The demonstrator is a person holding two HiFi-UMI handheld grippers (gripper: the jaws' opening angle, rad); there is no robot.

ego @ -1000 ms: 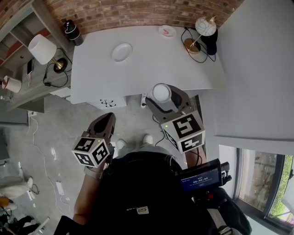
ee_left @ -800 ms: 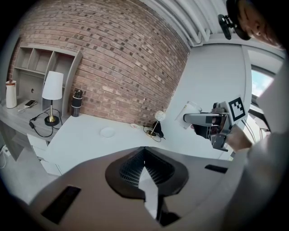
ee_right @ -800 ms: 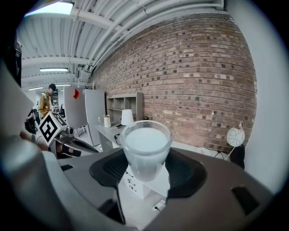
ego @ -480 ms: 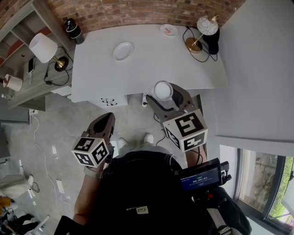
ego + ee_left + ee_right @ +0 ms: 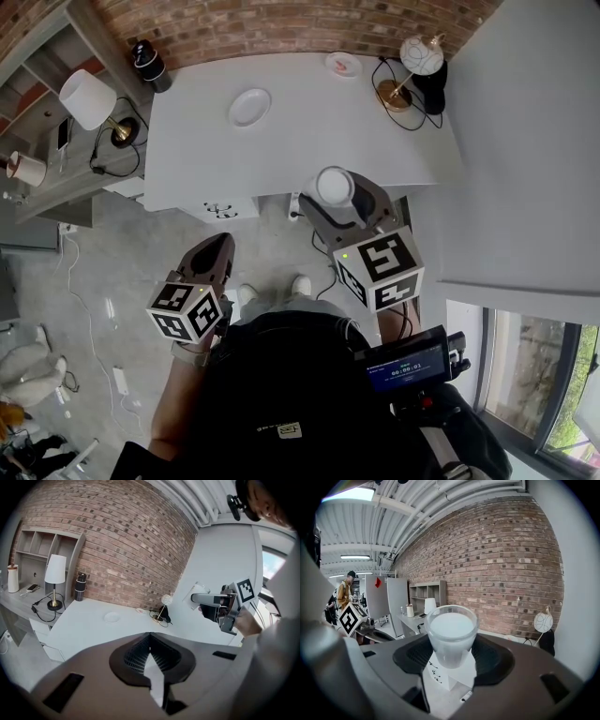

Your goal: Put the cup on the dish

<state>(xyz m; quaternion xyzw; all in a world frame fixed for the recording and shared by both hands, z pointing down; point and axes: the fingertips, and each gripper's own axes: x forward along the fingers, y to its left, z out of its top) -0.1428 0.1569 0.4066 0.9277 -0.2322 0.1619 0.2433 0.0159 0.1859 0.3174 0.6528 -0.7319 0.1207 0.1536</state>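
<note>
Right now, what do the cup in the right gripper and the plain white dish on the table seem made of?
Cup: probably frosted glass or translucent plastic; its wall looks milky and the clear rim passes light. Which one, the look leaves open.
Dish: likely glazed ceramic, plain white and smooth with a raised rim; white plastic is possible from this far.

White table [image 5: 309, 131] bears a dish [image 5: 249, 106], saucer [image 5: 342, 64] and lamp [image 5: 419, 54] — well apart.

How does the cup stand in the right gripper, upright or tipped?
Upright. The right gripper clamps the cup by its sides, and the cup's round rim faces up, level.
</note>
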